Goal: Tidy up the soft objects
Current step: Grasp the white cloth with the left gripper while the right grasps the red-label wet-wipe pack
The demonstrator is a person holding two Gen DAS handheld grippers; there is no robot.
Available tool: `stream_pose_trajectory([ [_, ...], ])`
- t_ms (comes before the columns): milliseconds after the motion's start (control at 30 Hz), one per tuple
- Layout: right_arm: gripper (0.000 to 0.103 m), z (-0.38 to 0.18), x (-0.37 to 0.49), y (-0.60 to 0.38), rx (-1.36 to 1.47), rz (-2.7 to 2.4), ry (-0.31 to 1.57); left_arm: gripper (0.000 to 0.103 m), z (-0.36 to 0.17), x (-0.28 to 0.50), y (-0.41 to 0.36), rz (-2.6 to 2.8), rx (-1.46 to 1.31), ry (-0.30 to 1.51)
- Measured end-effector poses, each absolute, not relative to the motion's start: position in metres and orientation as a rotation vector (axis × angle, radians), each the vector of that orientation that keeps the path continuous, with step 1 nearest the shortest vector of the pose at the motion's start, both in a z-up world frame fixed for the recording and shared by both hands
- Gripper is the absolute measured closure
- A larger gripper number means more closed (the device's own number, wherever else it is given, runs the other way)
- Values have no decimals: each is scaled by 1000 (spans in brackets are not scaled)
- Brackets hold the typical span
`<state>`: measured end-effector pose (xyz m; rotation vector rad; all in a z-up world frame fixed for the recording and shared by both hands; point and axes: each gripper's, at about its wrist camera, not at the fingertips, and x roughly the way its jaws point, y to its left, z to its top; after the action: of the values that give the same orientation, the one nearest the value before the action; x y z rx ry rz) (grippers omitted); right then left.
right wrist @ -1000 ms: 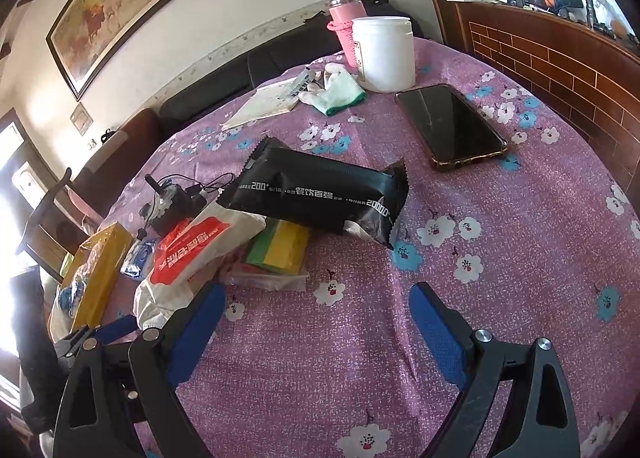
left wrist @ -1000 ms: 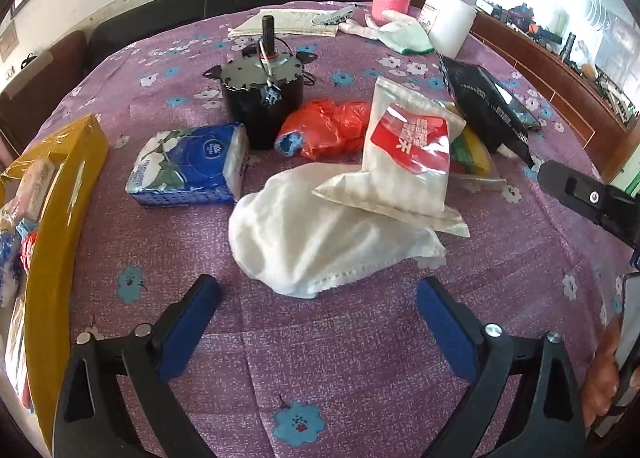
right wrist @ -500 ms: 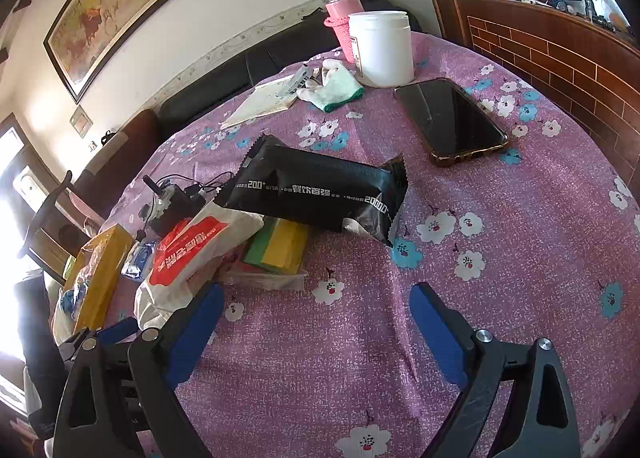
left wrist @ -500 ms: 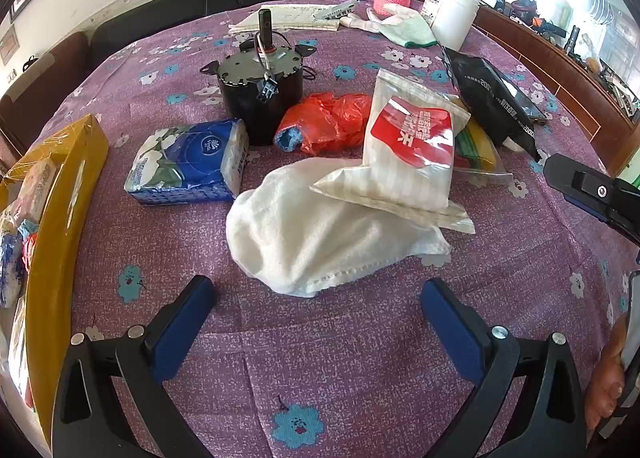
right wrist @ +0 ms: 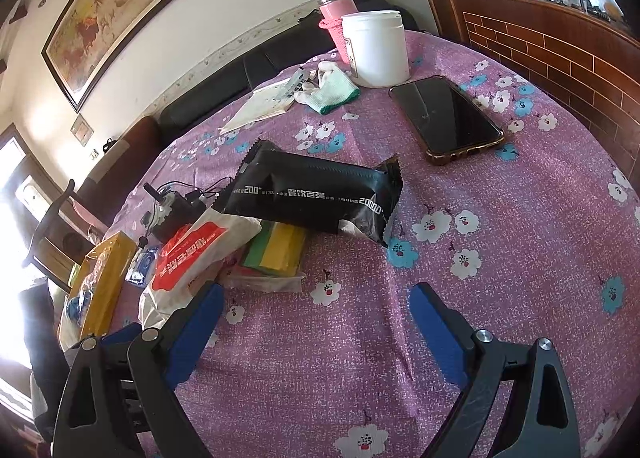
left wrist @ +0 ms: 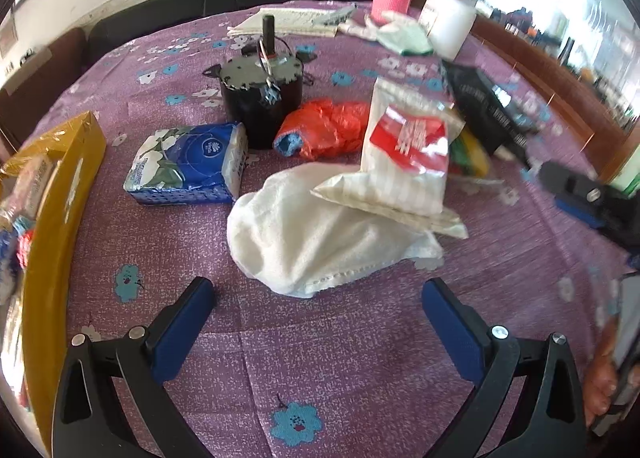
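Observation:
A white cloth (left wrist: 316, 234) lies on the purple flowered tablecloth just beyond my left gripper (left wrist: 318, 298), which is open and empty. A white and red striped pouch (left wrist: 404, 162) leans on the cloth; it also shows in the right wrist view (right wrist: 192, 254). A blue tissue pack (left wrist: 188, 166) lies left of it, a crumpled orange bag (left wrist: 324, 130) behind. A black wipes pack (right wrist: 316, 194) rests on green-yellow sponges (right wrist: 276, 250). My right gripper (right wrist: 316, 298) is open and empty, short of the sponges.
A black motor (left wrist: 262, 98) stands behind the tissue pack. A yellow box (left wrist: 52, 218) lies at the left edge. A phone (right wrist: 444, 118), white jar (right wrist: 378, 48), pink bottle (right wrist: 334, 14), green-cuffed glove (right wrist: 328, 92) and papers (right wrist: 260, 106) lie at the far side.
My left gripper has moved a little closer to the white cloth. The right gripper has barely moved. Both stay open.

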<state>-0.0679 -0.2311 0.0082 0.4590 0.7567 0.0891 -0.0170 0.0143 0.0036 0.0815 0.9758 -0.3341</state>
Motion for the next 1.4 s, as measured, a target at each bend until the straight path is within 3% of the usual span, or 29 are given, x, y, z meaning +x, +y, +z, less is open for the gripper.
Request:
stream_pose_trajectory([
  [267,7,8,-68,-232,464,92,756,0,20,-5,4,-317,221,902],
  [433,7,7,-67,-234,471,87,760,4,7,18,-10,-377,230,961],
  [500,7,7,-67,-234,471,81,762,16,5,18,-11,-400,194,969],
  [533,7,6,-67,-234,470,78,764,34,8,13,-11,-409,191,967],
  [567,7,6,-66,-234,470,75,766,62,11,8,-11,-417,191,969],
  [600,7,6,-66,-234,468,72,767,73,14,4,-11,-428,187,981],
  [633,7,5,-65,-233,465,70,772,78,16,-1,-9,-433,181,986],
  [1133,6,4,-63,-248,569,153,846,79,52,-101,70,-476,-112,876],
  [1400,6,34,-35,-168,308,167,908,79,51,-116,95,-486,-179,863],
])
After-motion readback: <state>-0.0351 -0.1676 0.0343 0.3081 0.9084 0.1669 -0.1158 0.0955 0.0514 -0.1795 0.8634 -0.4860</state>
